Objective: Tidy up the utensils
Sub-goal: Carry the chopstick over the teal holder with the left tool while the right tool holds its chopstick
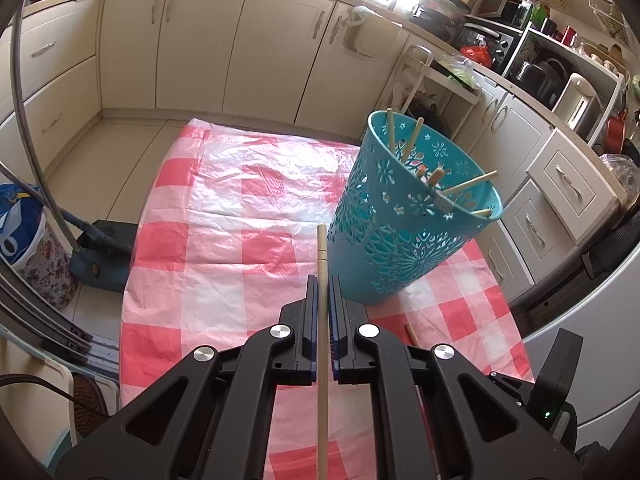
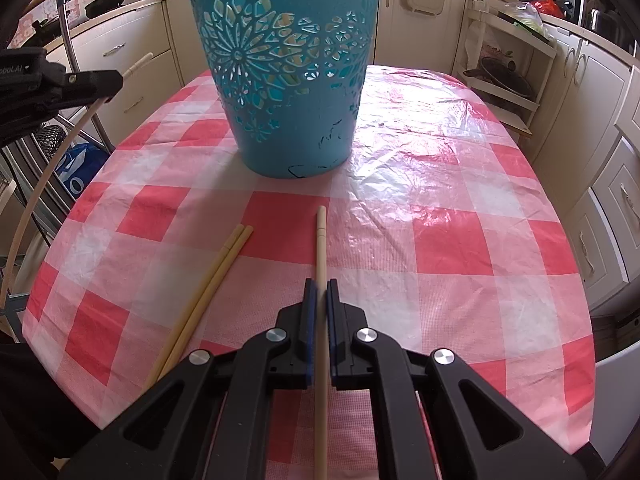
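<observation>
Chopsticks are what we are sorting here, and each of our 2 grippers is pinching 1. The left gripper (image 1: 323, 280) has its pads pressed together on a pale chopstick (image 1: 322, 248) that runs straight along the fingers and pokes out past the tips. Ahead of that tip and to its right stands the teal basket (image 1: 404, 240), its mouth up and to the right of the gripper, with several sticks already leaning inside. We read the left hand as the nearer one to the rim: the stick's free end sits just beside the basket wall in this view, though we cannot tell whether they touch.

The right gripper (image 2: 321, 286) is likewise clamped on its own chopstick (image 2: 321, 240), long axis in line with the fingers, pointing at the basket directly ahead, with the basket's base well beyond the tip. From here the rim is above the stick's end, so this hand would need to rise before tipping anything in.

To the left of the right gripper, 2 loose chopsticks (image 2: 224, 264) lie side by side on the checked tablecloth (image 2: 440, 240), angled toward the basket. The left gripper shows at the far left of the right view, raised, its stick slanting upward.

We judge the left stick is next to go in, tip down over the near rim.
</observation>
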Motion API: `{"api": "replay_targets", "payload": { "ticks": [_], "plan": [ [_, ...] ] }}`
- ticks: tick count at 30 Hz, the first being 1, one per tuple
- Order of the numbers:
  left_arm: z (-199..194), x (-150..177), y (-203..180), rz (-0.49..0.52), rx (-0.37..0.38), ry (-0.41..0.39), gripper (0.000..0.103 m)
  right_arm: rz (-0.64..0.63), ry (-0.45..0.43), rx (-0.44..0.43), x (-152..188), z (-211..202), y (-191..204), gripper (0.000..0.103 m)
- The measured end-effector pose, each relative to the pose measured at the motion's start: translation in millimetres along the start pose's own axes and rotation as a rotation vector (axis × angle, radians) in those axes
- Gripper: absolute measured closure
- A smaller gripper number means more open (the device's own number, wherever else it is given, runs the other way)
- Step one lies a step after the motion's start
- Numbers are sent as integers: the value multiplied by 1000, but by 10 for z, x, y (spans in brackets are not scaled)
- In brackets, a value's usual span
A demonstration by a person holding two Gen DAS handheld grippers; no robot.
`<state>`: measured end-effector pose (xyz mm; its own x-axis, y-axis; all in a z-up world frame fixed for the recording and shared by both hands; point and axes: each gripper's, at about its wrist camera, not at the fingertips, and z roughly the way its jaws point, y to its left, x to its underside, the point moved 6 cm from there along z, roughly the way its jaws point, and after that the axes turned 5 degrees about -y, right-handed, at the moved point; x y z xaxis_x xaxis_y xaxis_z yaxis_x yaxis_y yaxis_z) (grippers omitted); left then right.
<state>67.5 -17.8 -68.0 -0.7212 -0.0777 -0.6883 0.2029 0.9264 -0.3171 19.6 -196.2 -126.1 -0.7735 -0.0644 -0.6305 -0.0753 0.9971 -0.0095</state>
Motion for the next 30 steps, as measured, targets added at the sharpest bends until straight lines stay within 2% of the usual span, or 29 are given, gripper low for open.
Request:
{"api": "replay_targets", "payload": {
  "ticks": [30],
  "plan": [
    [-191,-332,125,-85,32,-137,98,2,-24,-27,14,-4,-14,97]
  ]
}}
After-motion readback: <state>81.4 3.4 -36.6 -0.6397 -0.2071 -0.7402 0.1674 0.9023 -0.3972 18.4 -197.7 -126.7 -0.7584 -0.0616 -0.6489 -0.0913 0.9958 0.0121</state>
